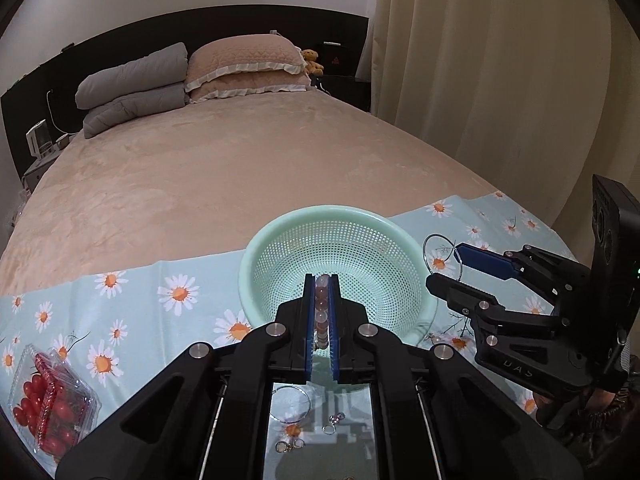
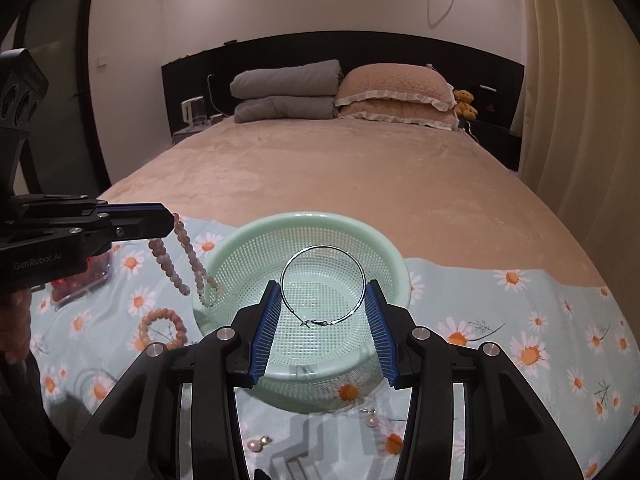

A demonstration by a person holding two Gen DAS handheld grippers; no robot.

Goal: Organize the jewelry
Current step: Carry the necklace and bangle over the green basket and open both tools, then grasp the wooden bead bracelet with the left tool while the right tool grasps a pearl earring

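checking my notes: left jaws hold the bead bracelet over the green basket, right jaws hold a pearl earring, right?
Not quite. The right gripper holds a thin silver hoop, not a pearl earring, as the right wrist view shows. The left gripper does hold the bead bracelet over the green basket.

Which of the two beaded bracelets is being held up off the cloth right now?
The purplish beaded bracelet, dangling from the left gripper. The orange beaded bracelet lies flat on the daisy cloth.
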